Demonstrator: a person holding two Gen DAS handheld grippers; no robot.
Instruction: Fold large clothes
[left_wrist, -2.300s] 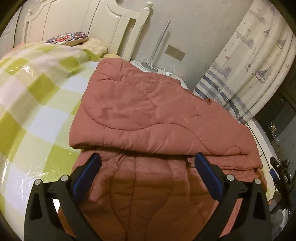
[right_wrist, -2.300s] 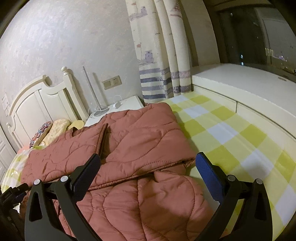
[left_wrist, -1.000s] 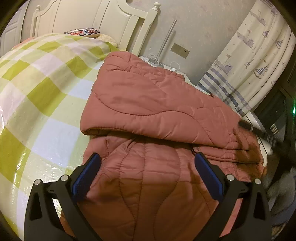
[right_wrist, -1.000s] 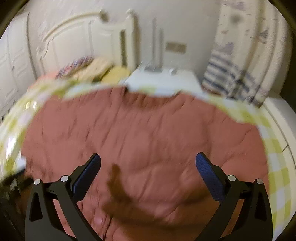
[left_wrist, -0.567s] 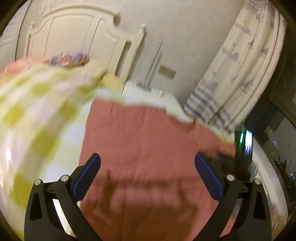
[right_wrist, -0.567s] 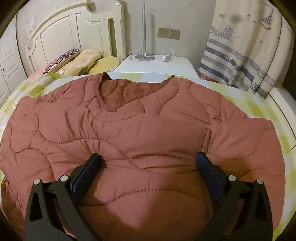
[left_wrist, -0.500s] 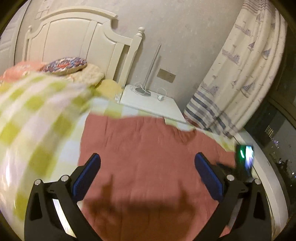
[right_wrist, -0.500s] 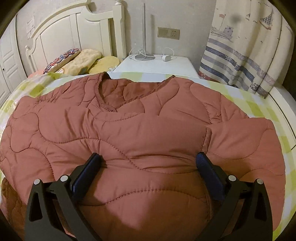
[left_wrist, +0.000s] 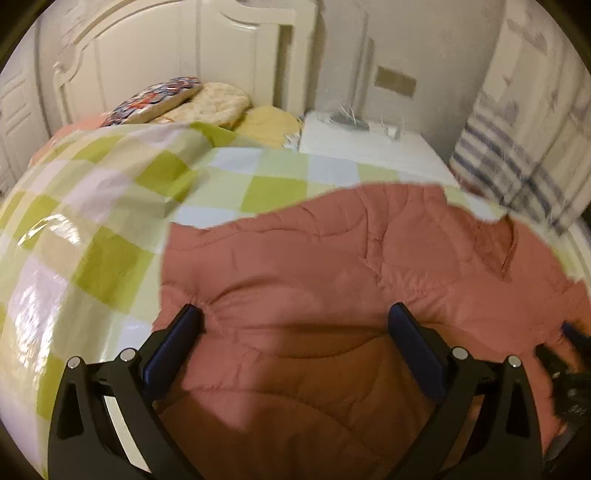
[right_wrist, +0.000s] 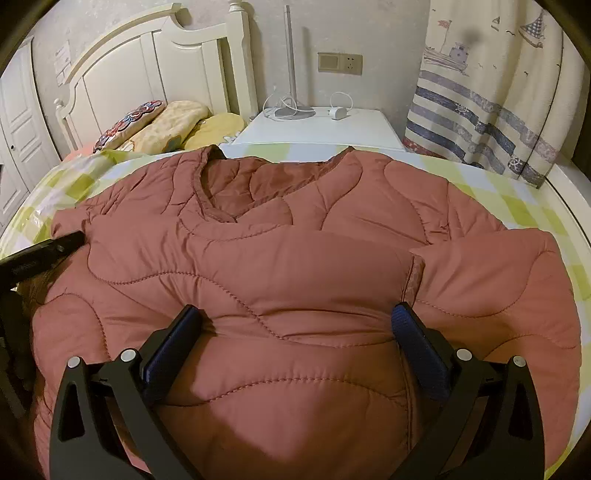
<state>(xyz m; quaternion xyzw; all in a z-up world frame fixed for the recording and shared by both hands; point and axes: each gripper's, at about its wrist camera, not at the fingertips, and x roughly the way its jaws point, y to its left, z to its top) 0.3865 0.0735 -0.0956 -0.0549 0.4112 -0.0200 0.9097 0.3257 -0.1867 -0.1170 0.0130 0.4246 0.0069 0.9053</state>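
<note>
A quilted rust-red jacket (right_wrist: 295, 280) is spread across the green-and-white checked bedspread (left_wrist: 110, 206), collar at the far end toward the nightstand (right_wrist: 317, 129), body filling most of the near and middle bed. In the right wrist view a sleeve is seen folded across the chest, its cuff edge lying right of centre; the neck opening is seen far centre. The right gripper (right_wrist: 295, 325) is set wide, blue-padded fingers (right_wrist: 417, 350) pressed down onto the jacket's near part with fabric bulging between them, nothing clamped. The left gripper (left_wrist: 295, 325) is likewise spread wide and is resting on the jacket near its left edge; that view is motion-blurred, so exact contact cannot be told. The left gripper's black body (right_wrist: 40, 254) is also seen at the jacket's left edge in the right wrist view. Far left, a cream headboard (right_wrist: 155, 62) is seen with pillows (right_wrist: 159, 125) in front of it, one embroidered with a floral pattern. On the nightstand a lamp base (right_wrist: 291, 110), a white cable and a small white charger (right_wrist: 338, 112) are seen. A wall switch and socket plate (right_wrist: 340, 62) is mounted above. Far right, a curtain (right_wrist: 491, 92) printed with boats and blue stripes is hung. No brand, label or legible writing is visible.
</note>
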